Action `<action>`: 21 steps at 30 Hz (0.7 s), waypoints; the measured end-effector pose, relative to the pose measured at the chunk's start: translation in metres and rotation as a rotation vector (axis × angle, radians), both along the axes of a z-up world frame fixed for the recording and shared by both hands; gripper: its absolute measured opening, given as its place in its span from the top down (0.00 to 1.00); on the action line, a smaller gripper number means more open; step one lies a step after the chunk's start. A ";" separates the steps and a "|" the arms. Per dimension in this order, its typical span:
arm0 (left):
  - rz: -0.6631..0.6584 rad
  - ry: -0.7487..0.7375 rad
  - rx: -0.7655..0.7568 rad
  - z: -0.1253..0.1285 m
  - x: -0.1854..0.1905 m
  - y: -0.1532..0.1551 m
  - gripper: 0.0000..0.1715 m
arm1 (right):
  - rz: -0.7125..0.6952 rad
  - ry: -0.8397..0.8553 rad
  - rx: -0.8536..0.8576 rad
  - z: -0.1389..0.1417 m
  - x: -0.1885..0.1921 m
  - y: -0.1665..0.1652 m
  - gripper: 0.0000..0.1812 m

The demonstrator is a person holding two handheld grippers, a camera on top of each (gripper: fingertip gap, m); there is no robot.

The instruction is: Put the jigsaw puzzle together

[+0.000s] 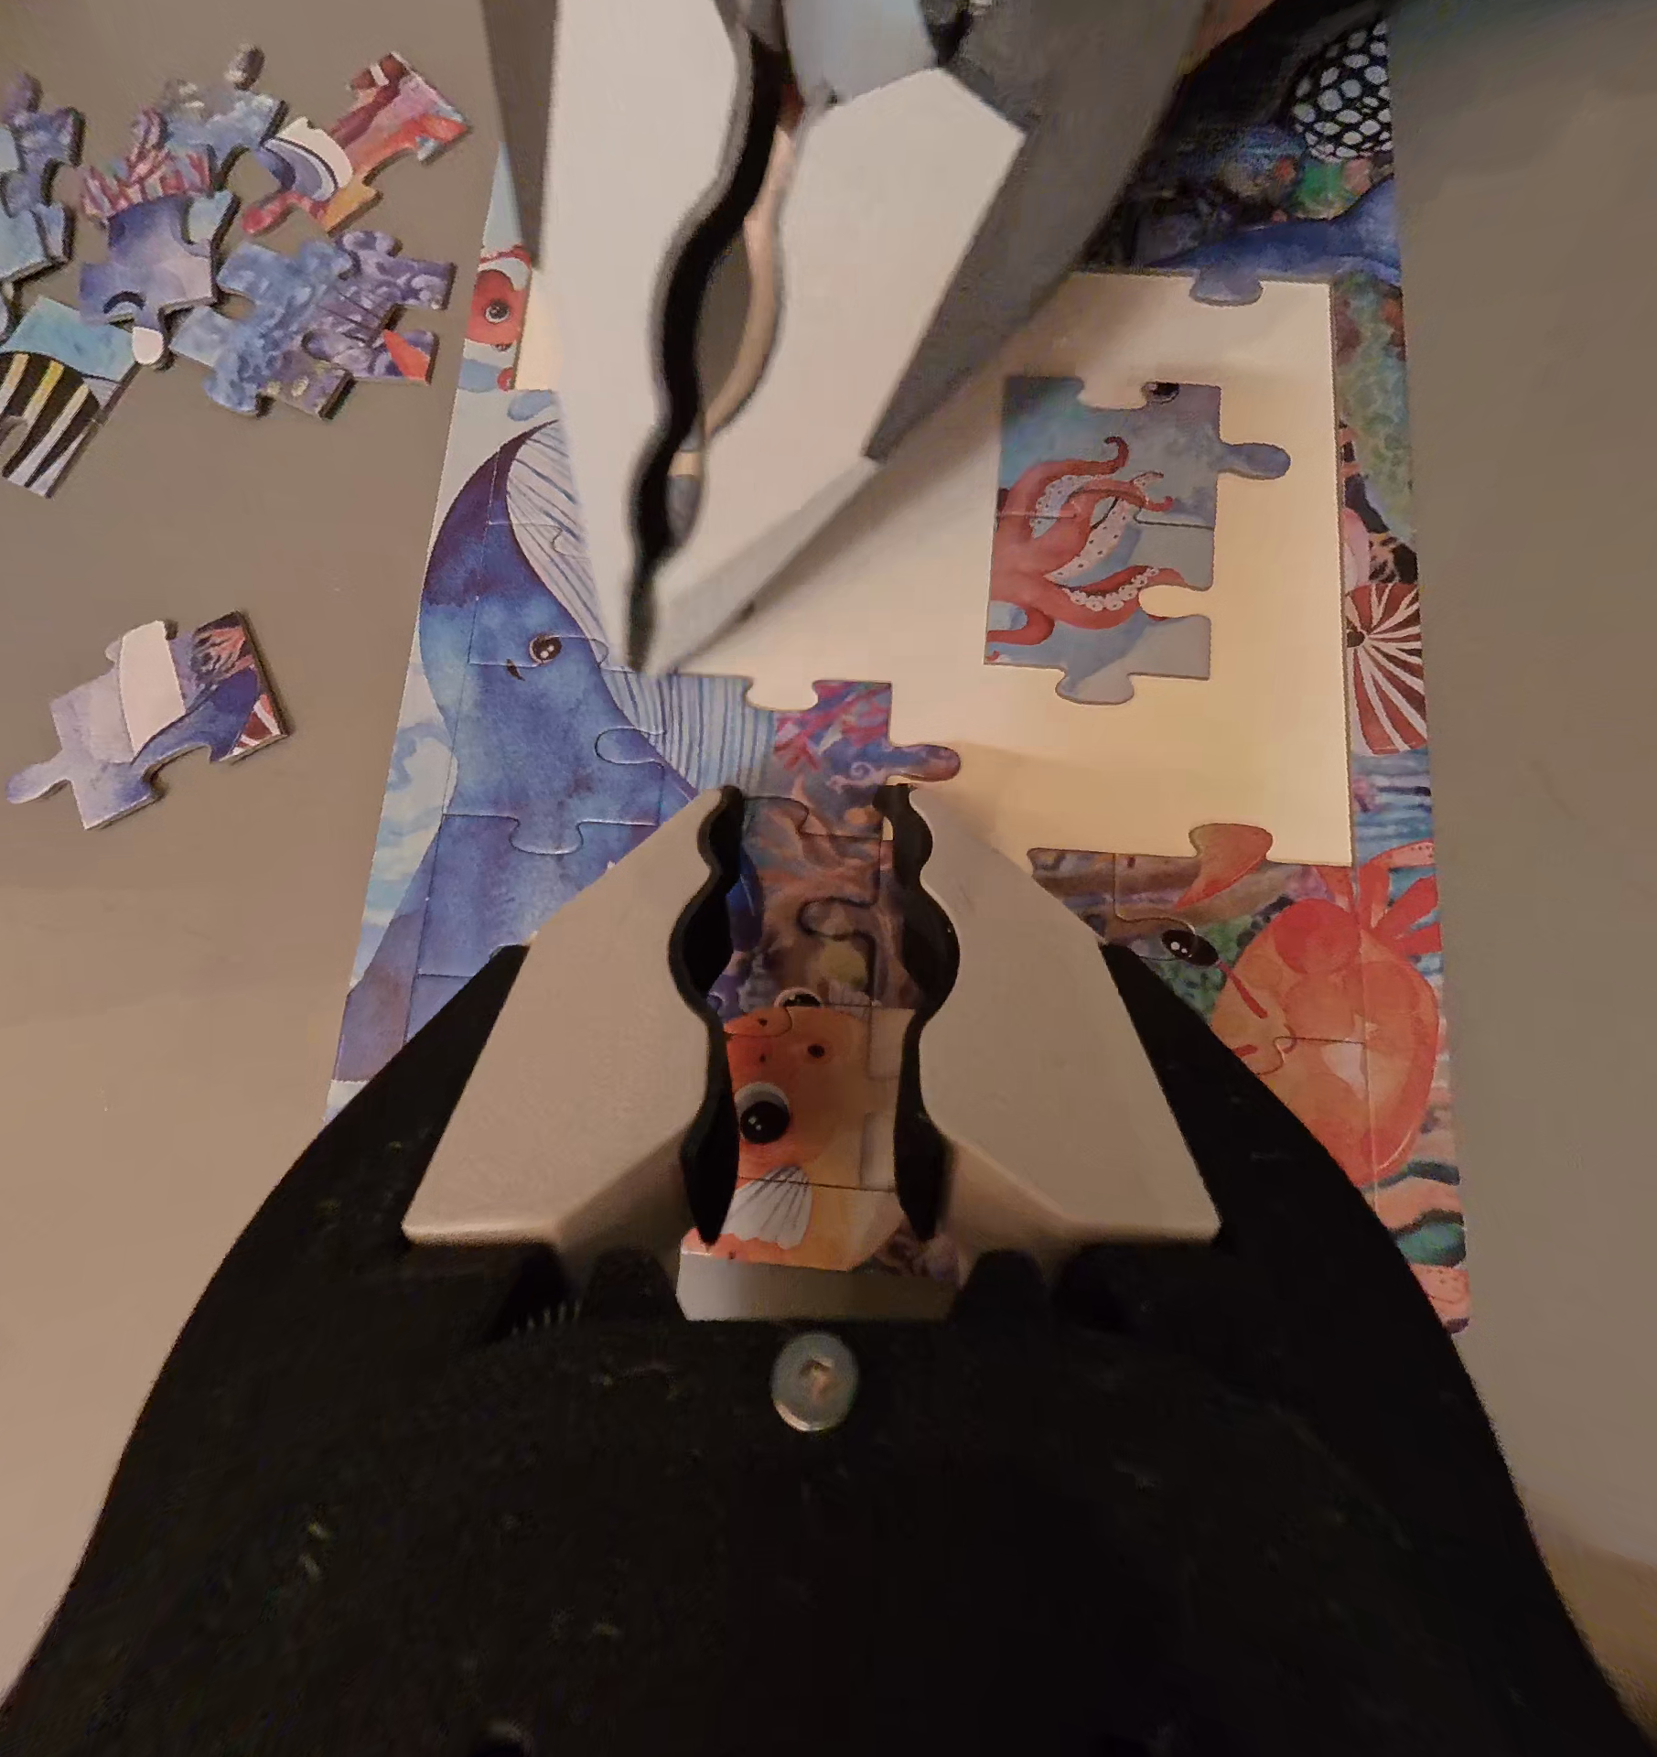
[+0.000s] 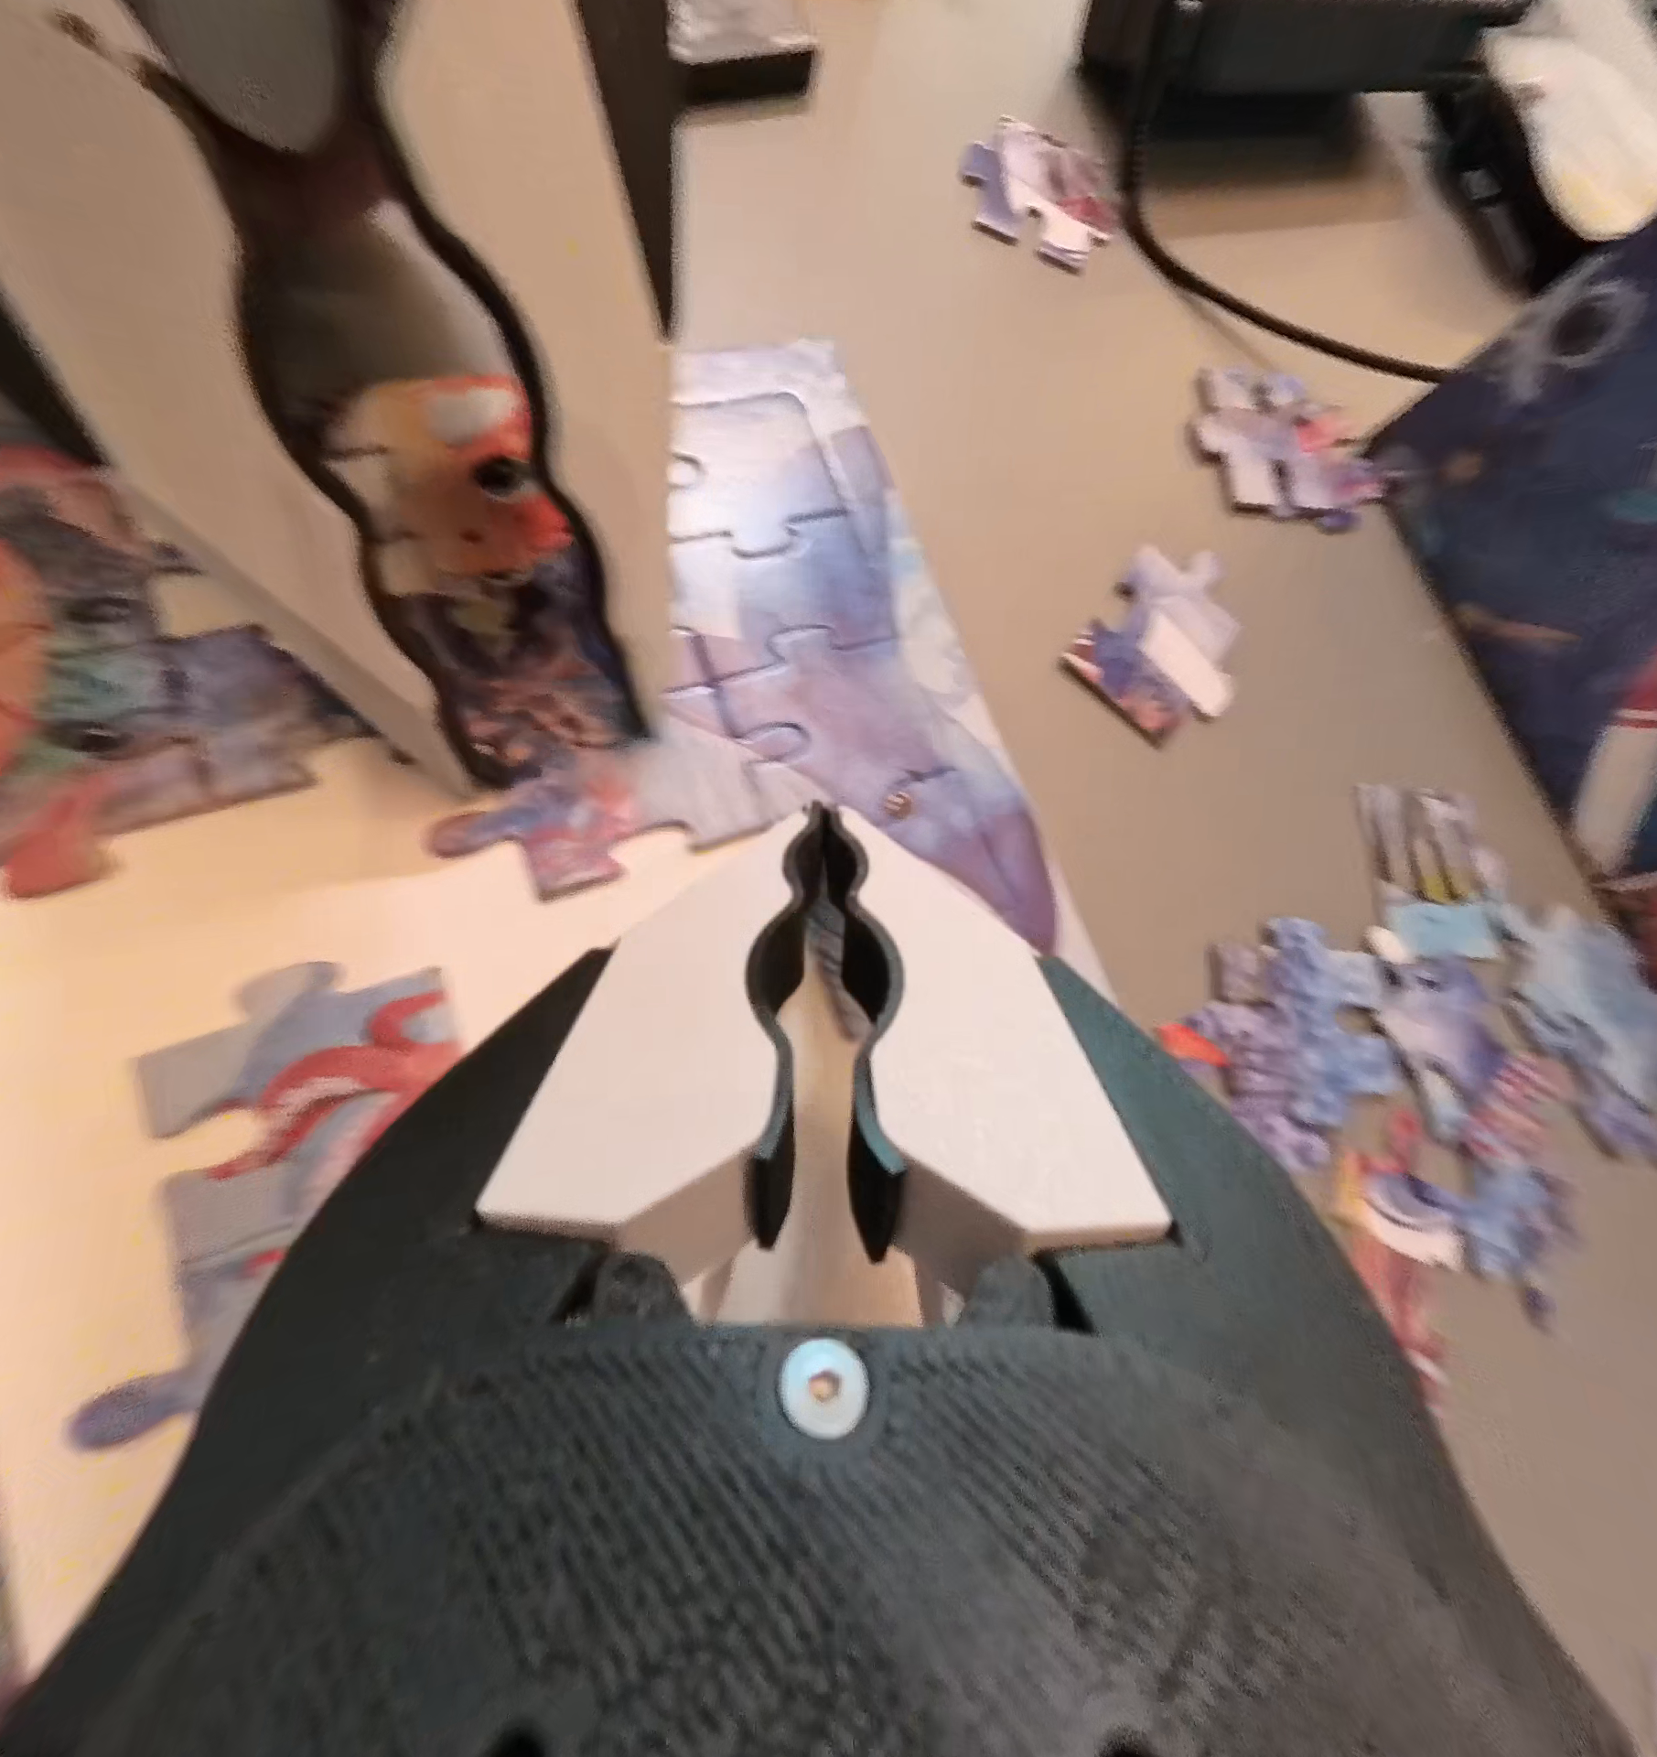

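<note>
Your left gripper (image 1: 810, 808) fills the near foreground of its own view, jaws parted with nothing between them, tips hovering low over the assembled bottom edge of the jigsaw puzzle (image 1: 558, 761); you can see the orange fish (image 1: 786, 1084) of the picture through the gap between its fingers. Your right gripper (image 2: 819, 822) is pinched tight at the tips, and whether it holds a piece I cannot tell; it reaches in from the far side, its point just ahead and left of your left tips, by the blue ray's wing. Beyond your left gripper lies the bare cream backing (image 1: 1281, 742) of the unfilled middle. On it, ahead and to the right, sits a joined octopus section (image 1: 1100, 532), apart from the border. Far left of the left gripper, loose pieces (image 1: 263, 285) cluster on the grey table (image 1: 187, 998), and one single piece (image 1: 159, 723) lies nearer, on its own.
</note>
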State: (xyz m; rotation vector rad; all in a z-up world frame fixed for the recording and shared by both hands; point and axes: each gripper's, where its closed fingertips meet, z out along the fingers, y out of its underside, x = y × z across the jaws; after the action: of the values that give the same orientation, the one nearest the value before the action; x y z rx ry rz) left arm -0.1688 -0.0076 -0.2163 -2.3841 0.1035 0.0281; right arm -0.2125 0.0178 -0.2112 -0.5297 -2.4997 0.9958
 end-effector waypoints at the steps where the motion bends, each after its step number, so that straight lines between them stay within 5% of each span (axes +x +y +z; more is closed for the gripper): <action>1: -0.007 0.000 -0.001 0.000 0.001 0.000 0.84 | -0.031 0.041 0.038 0.000 -0.007 0.008 1.00; 7: 0.006 0.034 0.013 0.004 -0.003 0.000 0.88 | -0.092 0.004 0.015 0.001 -0.018 0.026 1.00; 14: 0.154 0.135 -0.007 0.004 -0.035 -0.006 0.93 | 0.097 -0.180 -0.087 -0.002 0.029 -0.015 1.00; 21: 0.193 0.125 -0.014 0.002 -0.042 -0.009 0.93 | 0.139 -0.218 -0.139 0.005 0.035 -0.018 0.99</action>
State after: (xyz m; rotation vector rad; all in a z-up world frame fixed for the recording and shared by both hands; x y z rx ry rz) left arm -0.2103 -0.0170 -0.2141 -2.3969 -0.0679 0.2688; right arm -0.1770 -0.0003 -0.2063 -0.5377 -2.7039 1.2309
